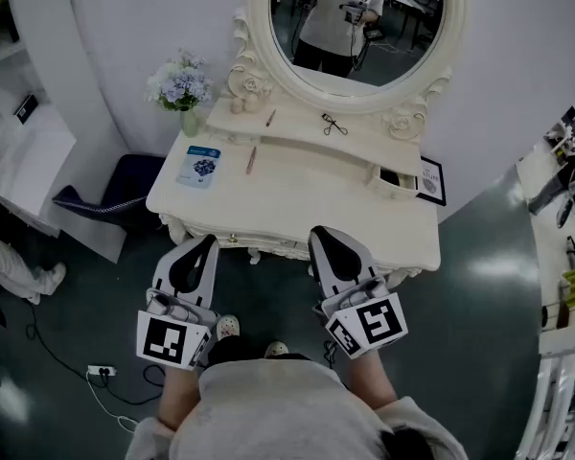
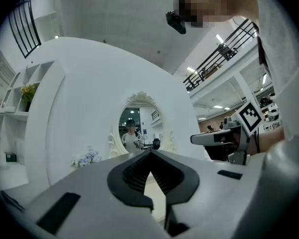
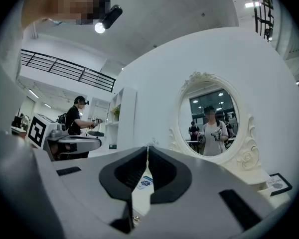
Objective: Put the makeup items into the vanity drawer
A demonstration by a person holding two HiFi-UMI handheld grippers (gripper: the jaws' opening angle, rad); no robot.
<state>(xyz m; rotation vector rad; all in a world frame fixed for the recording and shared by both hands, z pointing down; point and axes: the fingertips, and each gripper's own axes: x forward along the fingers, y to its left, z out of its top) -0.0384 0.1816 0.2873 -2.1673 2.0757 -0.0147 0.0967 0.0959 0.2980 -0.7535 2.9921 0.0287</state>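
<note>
So we've got both grippers hanging low in front of the vanity. The left gripper [image 1: 207, 242] and right gripper [image 1: 324, 233] both have jaws together with nothing between them. The stuff's well apart from us: an eyelash curler [image 1: 333, 124] and a makeup pencil [image 1: 269, 118] sit on the shelf [image 1: 297, 134] under the mirror, and a second pencil [image 1: 251, 159] lies on the tabletop [image 1: 307, 199]. The little drawer [image 1: 397, 177] at the right end is open. Pencils look light, stiff and roll-prone, so we'd pinch mid-shaft. For the curler, probably grab near the handles.

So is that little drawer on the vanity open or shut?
Open: the small drawer sticks out on the vanity, dark interior showing.
</note>
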